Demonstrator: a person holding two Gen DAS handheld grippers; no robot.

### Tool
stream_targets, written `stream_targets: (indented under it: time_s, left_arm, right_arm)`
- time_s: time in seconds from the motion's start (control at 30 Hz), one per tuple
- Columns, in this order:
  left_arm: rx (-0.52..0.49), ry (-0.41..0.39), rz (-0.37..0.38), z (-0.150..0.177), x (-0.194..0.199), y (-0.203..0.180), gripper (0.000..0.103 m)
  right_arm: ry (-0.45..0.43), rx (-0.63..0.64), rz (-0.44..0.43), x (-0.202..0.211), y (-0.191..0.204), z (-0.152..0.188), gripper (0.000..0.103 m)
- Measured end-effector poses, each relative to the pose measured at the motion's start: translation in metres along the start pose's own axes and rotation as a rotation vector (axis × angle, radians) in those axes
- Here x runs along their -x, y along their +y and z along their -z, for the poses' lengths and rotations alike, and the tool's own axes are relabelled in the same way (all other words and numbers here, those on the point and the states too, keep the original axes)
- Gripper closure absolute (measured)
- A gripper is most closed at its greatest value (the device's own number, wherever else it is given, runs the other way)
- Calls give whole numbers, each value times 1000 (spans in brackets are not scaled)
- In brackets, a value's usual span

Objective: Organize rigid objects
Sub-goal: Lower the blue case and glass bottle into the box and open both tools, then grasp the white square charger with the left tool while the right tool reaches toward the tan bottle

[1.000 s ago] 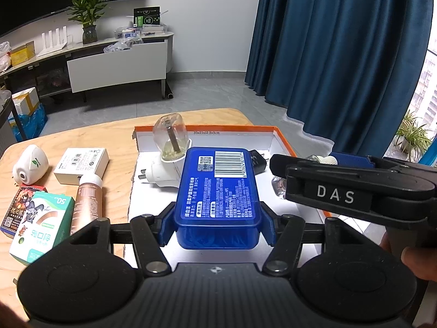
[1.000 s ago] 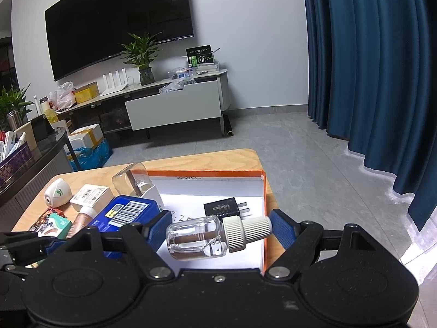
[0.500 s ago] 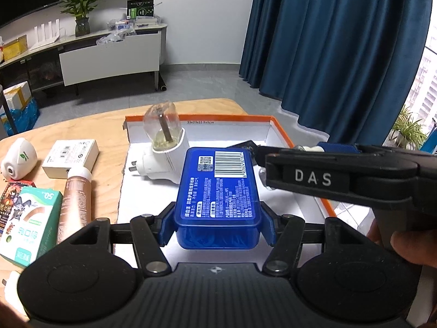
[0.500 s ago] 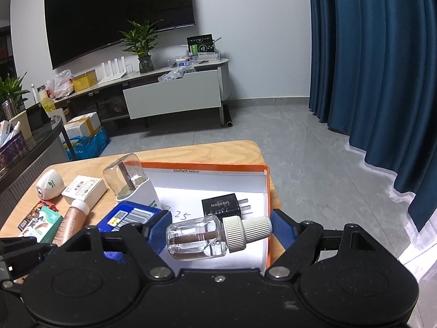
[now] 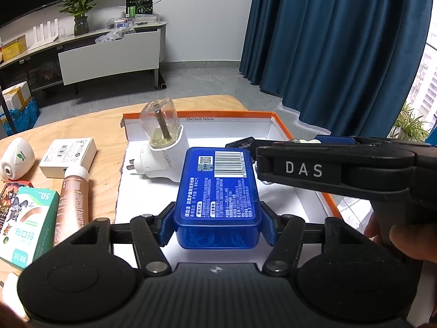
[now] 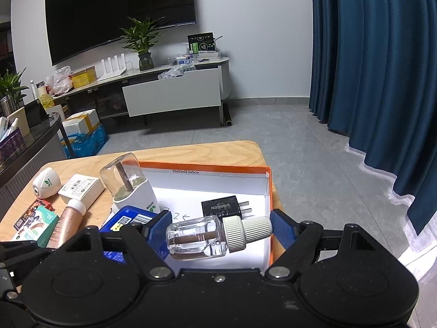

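Note:
My left gripper (image 5: 217, 227) is shut on a blue plastic box (image 5: 217, 191) with a barcode label, held over the white floor of the orange-rimmed cardboard box (image 5: 196, 114). My right gripper (image 6: 220, 231) is shut on a clear glass dropper bottle (image 6: 202, 237) with a ribbed white cap, held sideways over the same box (image 6: 269, 188). Inside the box lie a white plug-in vaporizer with a clear bottle (image 5: 162, 142) and a black charger (image 6: 222, 207). The right gripper's body (image 5: 336, 169) crosses the left wrist view.
On the wooden table left of the box lie a brown tube (image 5: 72, 194), a white carton (image 5: 68, 157), a green carton (image 5: 27, 227), a white rounded device (image 5: 16, 158) and a card pack (image 5: 11, 191). The table edge is just right of the box.
Both grippers have moved a little further over the box while holding their objects. The right gripper has shifted left across the left wrist view.

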State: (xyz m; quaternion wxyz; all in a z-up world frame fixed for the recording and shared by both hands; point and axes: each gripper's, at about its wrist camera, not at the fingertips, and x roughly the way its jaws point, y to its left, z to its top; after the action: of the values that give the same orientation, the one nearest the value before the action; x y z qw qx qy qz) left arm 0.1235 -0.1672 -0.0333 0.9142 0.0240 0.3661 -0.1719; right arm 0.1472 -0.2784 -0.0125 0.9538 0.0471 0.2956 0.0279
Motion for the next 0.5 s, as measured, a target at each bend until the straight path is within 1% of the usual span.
stream_targets:
  time_s: [0.17, 0.27, 0.3, 0.33, 0.4, 0.47, 0.5]
  left_arm:
    - [-2, 5, 2, 0, -2, -1, 41]
    - [-3, 20, 33, 0, -5, -1, 40]
    - [0, 18, 45, 0, -4, -1, 35]
    - [0, 16, 49, 0, -4, -1, 26]
    - [-4, 14, 50, 0, -2, -1, 19]
    - [1, 15, 45, 0, 2, 1, 16]
    - [6, 17, 38, 0, 4, 3, 11]
  right_arm:
    - [-1, 0, 7, 0, 0, 0, 8]
    - [2, 2, 24, -3, 0, 0, 8]
    - [5, 3, 26, -3, -1, 0, 8]
    - [4, 3, 26, -3, -2, 0, 8]
    - [-1, 4, 26, -2, -2, 1, 9]
    - [-28, 1, 21, 3, -3, 1, 8]
    - [-42, -3, 17, 6, -4, 2, 8]
